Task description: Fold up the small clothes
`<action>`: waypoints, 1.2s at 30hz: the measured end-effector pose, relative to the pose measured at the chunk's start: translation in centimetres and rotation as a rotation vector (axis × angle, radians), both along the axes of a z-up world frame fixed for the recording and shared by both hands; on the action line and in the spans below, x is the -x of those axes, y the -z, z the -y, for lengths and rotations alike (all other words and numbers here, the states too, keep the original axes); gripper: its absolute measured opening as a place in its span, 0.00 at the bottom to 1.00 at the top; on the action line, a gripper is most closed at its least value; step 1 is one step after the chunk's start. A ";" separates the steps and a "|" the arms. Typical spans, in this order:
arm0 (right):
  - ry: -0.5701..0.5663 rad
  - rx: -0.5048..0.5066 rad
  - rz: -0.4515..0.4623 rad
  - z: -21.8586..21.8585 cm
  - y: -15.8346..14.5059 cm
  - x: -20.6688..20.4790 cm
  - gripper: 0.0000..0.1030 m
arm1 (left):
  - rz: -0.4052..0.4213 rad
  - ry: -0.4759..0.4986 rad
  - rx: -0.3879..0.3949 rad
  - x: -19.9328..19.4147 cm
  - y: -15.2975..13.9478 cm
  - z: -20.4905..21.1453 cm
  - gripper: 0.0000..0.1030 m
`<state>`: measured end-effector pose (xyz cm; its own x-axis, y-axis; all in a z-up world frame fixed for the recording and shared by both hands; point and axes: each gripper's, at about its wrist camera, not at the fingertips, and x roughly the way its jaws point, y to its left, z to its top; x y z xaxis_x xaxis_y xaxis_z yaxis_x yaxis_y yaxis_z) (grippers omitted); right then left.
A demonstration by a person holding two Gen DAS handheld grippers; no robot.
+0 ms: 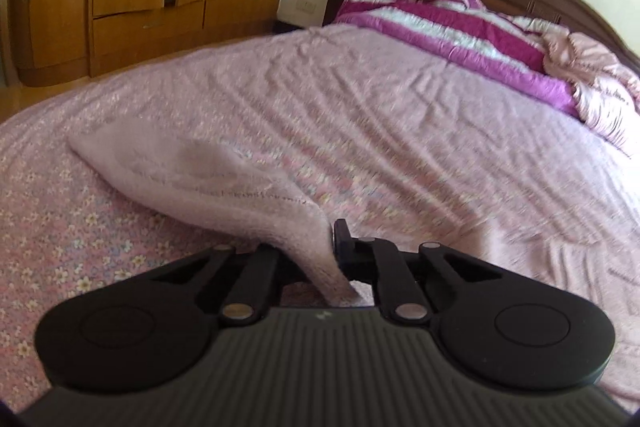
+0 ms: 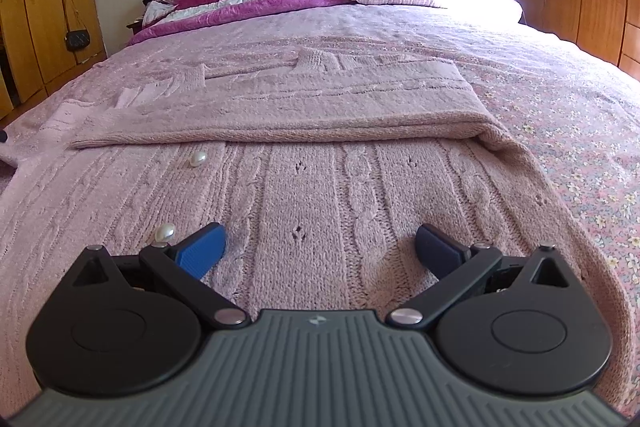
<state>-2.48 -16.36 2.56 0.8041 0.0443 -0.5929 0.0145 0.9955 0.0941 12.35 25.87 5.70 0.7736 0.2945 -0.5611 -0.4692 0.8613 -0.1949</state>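
Pink knitted cardigan [image 1: 192, 171] hung pinched in the closed jaws of the left gripper [image 1: 336, 259], trailing ahead-left over the bed [image 1: 400, 115]. Beyond the right gripper's [image 2: 320, 247] open, empty jaws lay its folded body; a thin pinch might slip.

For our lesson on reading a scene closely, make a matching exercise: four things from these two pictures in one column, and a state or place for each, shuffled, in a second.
Column 1
1. left tool
2. right tool
3. pearl button
4. black purse

Column 2
A. hanging on the wooden wardrobe
B. shut on a pinch of the pink knitted cardigan
C. lying on the cable-knit front
D. wide open over the knit

Pairs: 1-B, 2-D, 3-C, 4-A
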 end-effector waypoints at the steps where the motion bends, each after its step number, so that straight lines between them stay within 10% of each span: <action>1: 0.000 -0.004 0.000 0.1 0.0 0.0 1.00 | 0.011 0.006 -0.007 0.1 -0.3 0.3 0.08; 21: 0.039 -0.179 0.016 2.4 -1.0 0.9 1.00 | 0.221 0.266 0.012 1.8 -7.6 8.2 0.07; 36: 0.077 -0.257 0.025 4.2 -1.1 2.1 1.00 | 0.083 0.480 0.018 0.7 -2.4 17.6 0.08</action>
